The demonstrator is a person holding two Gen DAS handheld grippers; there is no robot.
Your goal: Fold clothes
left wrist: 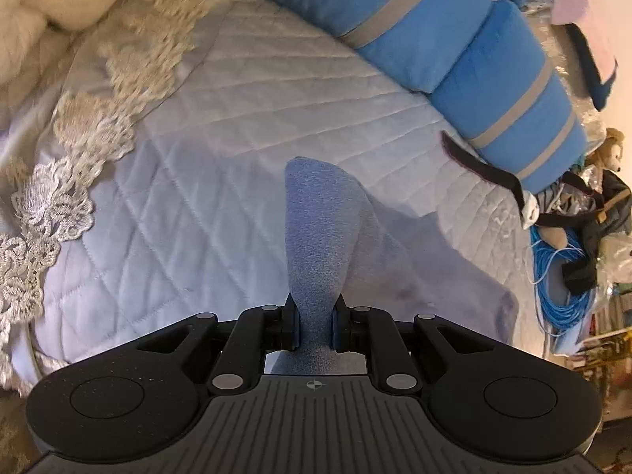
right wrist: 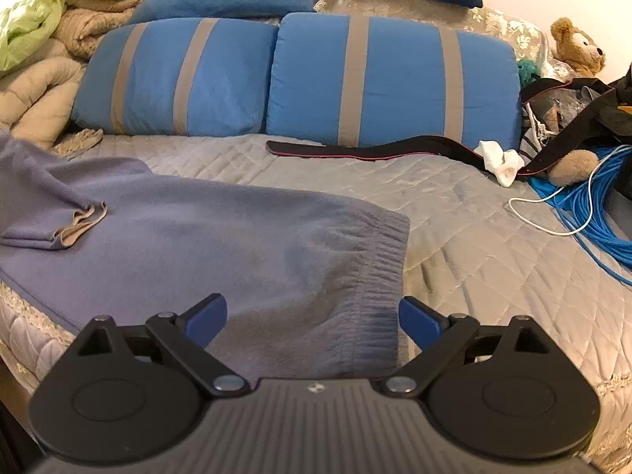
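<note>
On the quilted bedspread [right wrist: 474, 245], in front of the two blue striped pillows [right wrist: 300, 79], I have the blue-grey garment [right wrist: 245, 245] lying mostly flat. Its gathered waistband edge [right wrist: 379, 276] faces the side of the pillows where the teddy bear [right wrist: 578, 45] sits, and a cuff with a beige lining [right wrist: 79, 223] is turned over onto the cloth on the far side from that. From this I judge a fold is partly made at most: the body is spread out, one end is doubled back, and the piece is not yet a compact stack.

My left gripper [left wrist: 315, 326] is clenched on a bunch of the same blue-grey cloth, which stands up between its fingers, lifted above the bedspread with the pillows off to its upper right. My right gripper [right wrist: 312, 320] hovers low over the waistband end, pointing toward the pillows, its blue pads [right wrist: 207, 316] spread wide with nothing between them.

A black strap [right wrist: 375, 150] and a white sock [right wrist: 499, 162] lie just before the pillows, with blue cable [right wrist: 592, 205] past them
</note>
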